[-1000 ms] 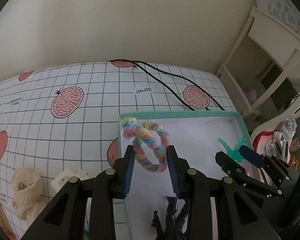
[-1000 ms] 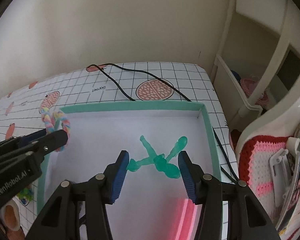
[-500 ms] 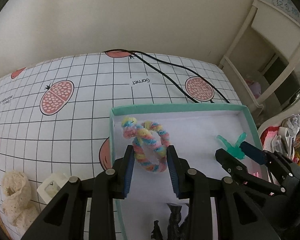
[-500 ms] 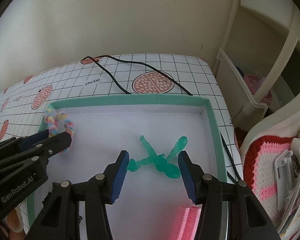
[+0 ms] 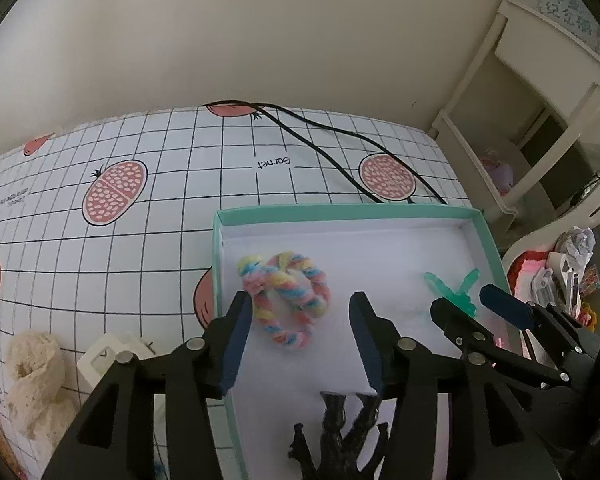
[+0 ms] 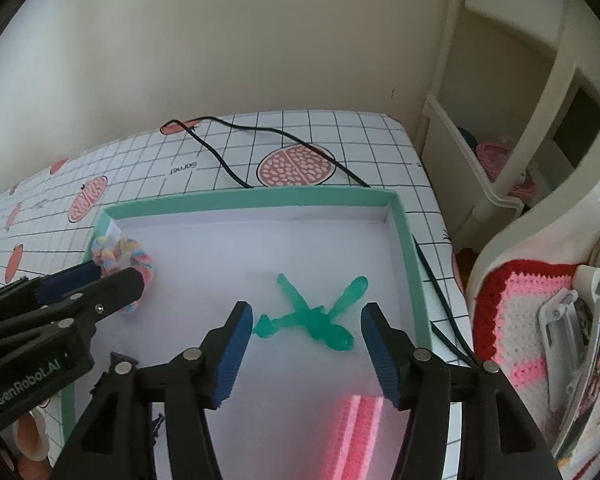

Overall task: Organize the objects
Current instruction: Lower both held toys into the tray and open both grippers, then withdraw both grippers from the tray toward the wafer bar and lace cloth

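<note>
A pastel twisted rope ring (image 5: 288, 300) lies on the white floor of the teal-rimmed box (image 5: 340, 214), near its left wall. My left gripper (image 5: 300, 314) is open, one finger on each side of the ring and neither pinching it. In the right wrist view the ring (image 6: 120, 254) lies by the box's (image 6: 260, 196) left corner, partly hidden behind the left gripper's fingers (image 6: 128, 284). My right gripper (image 6: 306, 320) stands open above several crossed green plastic spoons (image 6: 312, 316) that lie in the box and holds nothing.
A black figure (image 5: 340, 432) and a pink ribbed object (image 6: 356, 432) lie at the box's near end. A cream knitted piece (image 5: 32, 380) and a white block (image 5: 104, 360) sit to its left. A black cable (image 6: 260, 132) crosses the tablecloth. A crocheted blanket (image 6: 520, 308) and shelves are on the right.
My left gripper has opened and let go of the rope ring, which now rests in the box. The right gripper stays open over the green spoons.
</note>
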`<act>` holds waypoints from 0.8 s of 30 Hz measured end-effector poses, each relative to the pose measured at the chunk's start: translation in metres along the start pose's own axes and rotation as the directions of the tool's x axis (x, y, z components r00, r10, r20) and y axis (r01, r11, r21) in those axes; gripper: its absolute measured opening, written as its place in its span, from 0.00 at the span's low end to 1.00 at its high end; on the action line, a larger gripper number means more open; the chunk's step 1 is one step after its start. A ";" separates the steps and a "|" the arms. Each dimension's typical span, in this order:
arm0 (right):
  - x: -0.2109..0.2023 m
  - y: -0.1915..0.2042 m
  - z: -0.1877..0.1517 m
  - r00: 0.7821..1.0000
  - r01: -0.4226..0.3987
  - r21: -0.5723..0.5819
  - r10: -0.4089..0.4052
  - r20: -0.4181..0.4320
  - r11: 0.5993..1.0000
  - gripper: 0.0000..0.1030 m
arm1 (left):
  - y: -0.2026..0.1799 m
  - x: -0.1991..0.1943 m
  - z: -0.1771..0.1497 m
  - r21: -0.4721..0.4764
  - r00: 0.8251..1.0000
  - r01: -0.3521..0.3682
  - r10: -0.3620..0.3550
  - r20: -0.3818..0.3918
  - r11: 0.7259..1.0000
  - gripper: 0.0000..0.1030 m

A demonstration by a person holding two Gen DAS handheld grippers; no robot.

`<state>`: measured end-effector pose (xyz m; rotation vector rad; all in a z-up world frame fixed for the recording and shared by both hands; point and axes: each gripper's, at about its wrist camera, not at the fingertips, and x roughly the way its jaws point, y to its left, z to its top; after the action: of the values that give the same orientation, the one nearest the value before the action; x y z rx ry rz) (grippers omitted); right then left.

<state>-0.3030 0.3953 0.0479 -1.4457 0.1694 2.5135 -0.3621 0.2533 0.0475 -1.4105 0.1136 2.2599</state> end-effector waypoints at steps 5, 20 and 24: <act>-0.014 -0.001 -0.006 1.000 -0.004 0.018 0.004 0.009 1.000 0.59 | -0.001 -0.014 -0.005 -0.012 1.000 -0.003 0.003 0.011 1.000 0.50; -0.039 0.008 -0.044 0.999 -0.004 0.075 0.002 0.033 0.997 0.67 | 0.008 -0.041 -0.044 -0.047 0.999 -0.023 0.025 0.041 0.999 0.69; -0.045 0.011 -0.049 0.999 -0.001 0.078 -0.002 0.044 0.997 0.76 | 0.009 -0.050 -0.051 -0.050 0.998 -0.015 0.018 0.063 0.999 0.78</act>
<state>-0.2429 0.3669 0.0619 -1.3592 0.2569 2.5064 -0.3055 0.2123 0.0659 -1.3658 0.0494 2.3331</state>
